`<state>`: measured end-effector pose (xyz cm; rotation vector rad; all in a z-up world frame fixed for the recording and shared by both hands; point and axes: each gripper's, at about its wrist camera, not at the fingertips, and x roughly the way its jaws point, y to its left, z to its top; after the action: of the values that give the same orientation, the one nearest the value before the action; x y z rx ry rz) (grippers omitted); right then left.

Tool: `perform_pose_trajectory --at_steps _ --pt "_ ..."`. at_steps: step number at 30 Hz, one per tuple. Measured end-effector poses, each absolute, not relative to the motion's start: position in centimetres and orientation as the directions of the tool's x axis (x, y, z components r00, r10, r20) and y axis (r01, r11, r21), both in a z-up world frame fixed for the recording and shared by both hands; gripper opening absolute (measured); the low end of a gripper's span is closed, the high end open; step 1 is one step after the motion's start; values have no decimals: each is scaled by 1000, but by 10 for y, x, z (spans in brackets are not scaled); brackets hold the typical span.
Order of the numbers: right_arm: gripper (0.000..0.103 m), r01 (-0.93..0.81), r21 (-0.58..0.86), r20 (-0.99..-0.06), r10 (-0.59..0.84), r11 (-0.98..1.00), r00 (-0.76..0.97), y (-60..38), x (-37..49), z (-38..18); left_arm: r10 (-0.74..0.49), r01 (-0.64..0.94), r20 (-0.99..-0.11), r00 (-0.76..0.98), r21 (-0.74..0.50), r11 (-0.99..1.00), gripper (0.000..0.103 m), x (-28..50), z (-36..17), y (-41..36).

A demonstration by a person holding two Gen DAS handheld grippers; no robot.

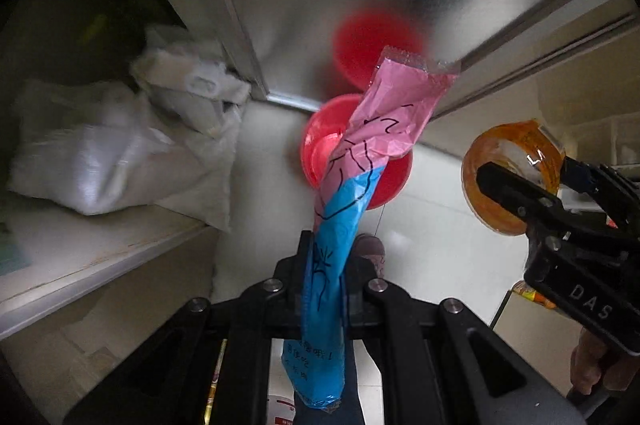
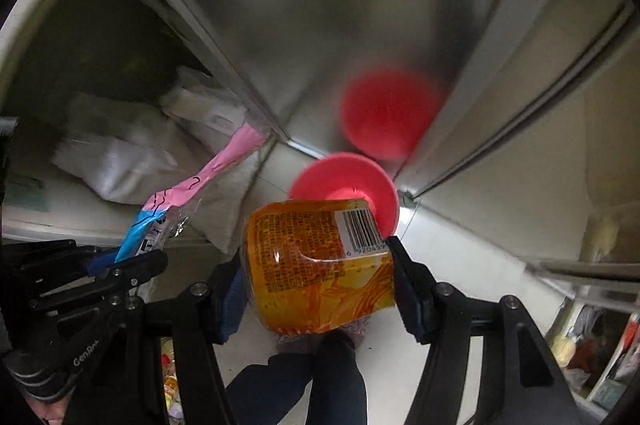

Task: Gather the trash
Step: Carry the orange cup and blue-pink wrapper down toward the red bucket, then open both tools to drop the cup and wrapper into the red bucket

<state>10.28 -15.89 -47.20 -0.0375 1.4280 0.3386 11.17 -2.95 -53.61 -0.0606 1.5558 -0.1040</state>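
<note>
We see the left gripper (image 1: 326,289) pinching a pink-and-blue wrapper (image 1: 360,161) and the right gripper (image 2: 320,277) clamping an orange packet (image 2: 316,265), both above what looks like a red bin (image 2: 346,185) on the floor.

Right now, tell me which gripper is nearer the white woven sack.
Left. The left gripper, clamping the pink-and-blue wrapper, is beside the white woven sack; the right gripper holds the orange cup farther away.

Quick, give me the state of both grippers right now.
Left gripper: closed on the pink-and-blue wrapper.
Right gripper: closed on the orange plastic cup, gripped across its sides.
</note>
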Motion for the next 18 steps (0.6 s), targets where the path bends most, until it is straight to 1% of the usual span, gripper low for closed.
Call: perform_pose_trajectory --at_steps 7,10,13,18 --pt "60 -285 173 -977 200 943 68 -163 113 -581 -73 49 -996 -57 -76 996 9 137 -656 -44" --pt "60 -278 178 -979 198 944 44 -165 120 -632 -56 59 -995 -84 -61 996 9 145 -698 -45" --pt "60 -266 166 -982 185 950 46 -163 123 -665 -55 79 -994 -93 -63 995 9 153 -744 -53" --pt "60 -271 156 -984 173 950 40 -166 130 -711 -50 95 -995 -90 -59 994 9 161 -797 -60"
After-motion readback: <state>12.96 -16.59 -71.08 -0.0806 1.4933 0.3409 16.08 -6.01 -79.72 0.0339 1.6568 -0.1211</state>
